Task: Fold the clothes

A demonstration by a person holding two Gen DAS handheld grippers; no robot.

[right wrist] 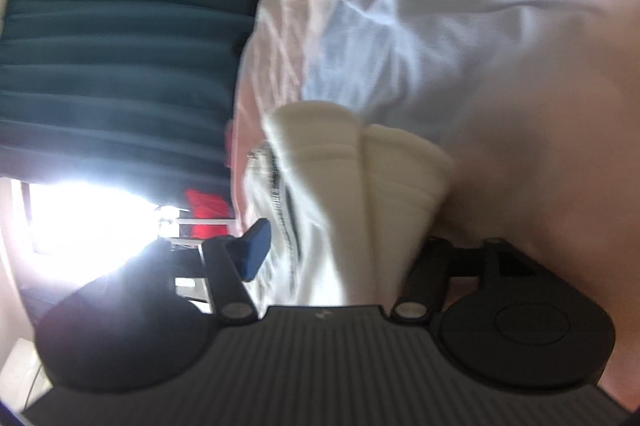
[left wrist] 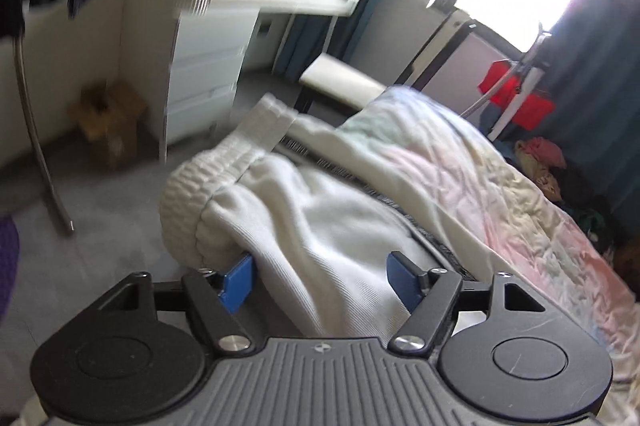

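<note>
The left gripper [left wrist: 320, 280] has its blue pads [left wrist: 239, 282] spread wide, and the white ribbed-knit zip garment [left wrist: 320, 226] passes loosely between them; the fabric is not pinched. The garment's thick elastic ribbed hem [left wrist: 192, 194] bulges just beyond the left pad and hangs over the edge of the bed. The garment lies on a crumpled pastel quilted bedspread [left wrist: 460, 178]. Grey floor [left wrist: 100, 246] lies open to the left, bounded by a white drawer unit [left wrist: 208, 66].

The right gripper [right wrist: 340, 246] view is blurred. One blue pad [right wrist: 254, 250] shows beside the garment's zip [right wrist: 280, 202]; the other is hidden behind the ribbed cuffs [right wrist: 360, 162], so whether these jaws grip cannot be told.
</note>
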